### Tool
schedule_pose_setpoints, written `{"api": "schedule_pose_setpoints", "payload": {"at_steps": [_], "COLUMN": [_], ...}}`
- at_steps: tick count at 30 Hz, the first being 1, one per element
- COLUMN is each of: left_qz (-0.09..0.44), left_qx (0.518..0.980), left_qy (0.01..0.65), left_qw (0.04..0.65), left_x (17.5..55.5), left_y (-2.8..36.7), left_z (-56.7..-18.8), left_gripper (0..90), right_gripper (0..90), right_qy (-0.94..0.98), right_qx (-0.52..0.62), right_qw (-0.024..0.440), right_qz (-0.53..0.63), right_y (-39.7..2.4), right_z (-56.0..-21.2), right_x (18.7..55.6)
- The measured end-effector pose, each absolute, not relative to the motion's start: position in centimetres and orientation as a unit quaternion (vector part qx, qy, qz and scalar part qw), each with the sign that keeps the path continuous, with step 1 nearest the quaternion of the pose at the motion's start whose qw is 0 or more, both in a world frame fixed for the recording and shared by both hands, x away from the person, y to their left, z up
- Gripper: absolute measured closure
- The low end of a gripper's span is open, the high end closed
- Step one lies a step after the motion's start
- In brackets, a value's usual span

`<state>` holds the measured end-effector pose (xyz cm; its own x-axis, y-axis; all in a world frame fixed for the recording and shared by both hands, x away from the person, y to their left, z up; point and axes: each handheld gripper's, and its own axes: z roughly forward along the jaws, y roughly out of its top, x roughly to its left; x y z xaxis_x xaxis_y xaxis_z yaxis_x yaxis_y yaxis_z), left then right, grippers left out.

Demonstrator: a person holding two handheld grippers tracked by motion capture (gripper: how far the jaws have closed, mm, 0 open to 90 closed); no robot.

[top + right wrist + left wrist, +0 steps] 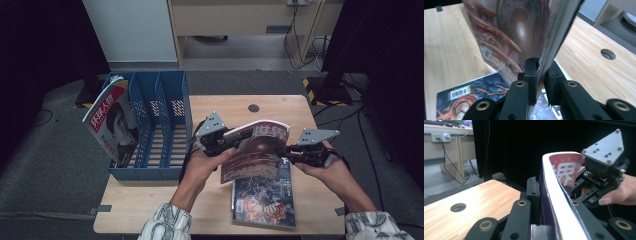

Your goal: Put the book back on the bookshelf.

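A magazine [257, 150] with a red cover and a brown sphere hangs tilted above the table, held at both side edges. My left gripper [227, 142] is shut on its left edge; in the left gripper view the white-edged magazine [566, 170] runs between that gripper's [551, 195] jaws. My right gripper [290, 152] is shut on the opposite edge, and its own view shows the glossy cover [519, 32] pinched between its [542, 71] jaws. A second magazine [264, 197] with dark blue and orange art lies flat on the table beneath.
A blue file rack [165, 125] with three compartments stands at the table's left end, a red-titled magazine [112, 122] leaning in its leftmost slot. The wooden table [150, 200] has a round cable hole [253, 108] near its far edge. Cables lie on the floor beyond.
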<state>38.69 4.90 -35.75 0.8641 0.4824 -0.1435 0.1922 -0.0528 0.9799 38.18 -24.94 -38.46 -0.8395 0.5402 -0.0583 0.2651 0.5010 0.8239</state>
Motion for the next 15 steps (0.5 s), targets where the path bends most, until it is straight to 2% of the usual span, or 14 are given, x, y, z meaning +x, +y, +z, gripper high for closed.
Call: {"api": "schedule_pose_setpoints", "payload": {"at_steps": [9,15], "left_qz": [0.12,0.122], "left_qx": [0.721,0.718], "left_qy": [0.222,0.226], "left_qw": [0.645,0.647], "left_x": [38.0,37.9], "left_y": [4.6,4.7], "left_z": [-35.6,-35.7], "left_gripper": [82.7,83.2], "right_gripper": [69.7,53.3], "right_qy": [0.839,0.835], "right_qx": [0.262,0.294], "right_qw": [0.16,0.168], "right_qz": [0.449,0.433], "right_y": [-25.4,-26.4], "right_z": [-38.9,-39.7], "right_x": [38.7,38.9]}}
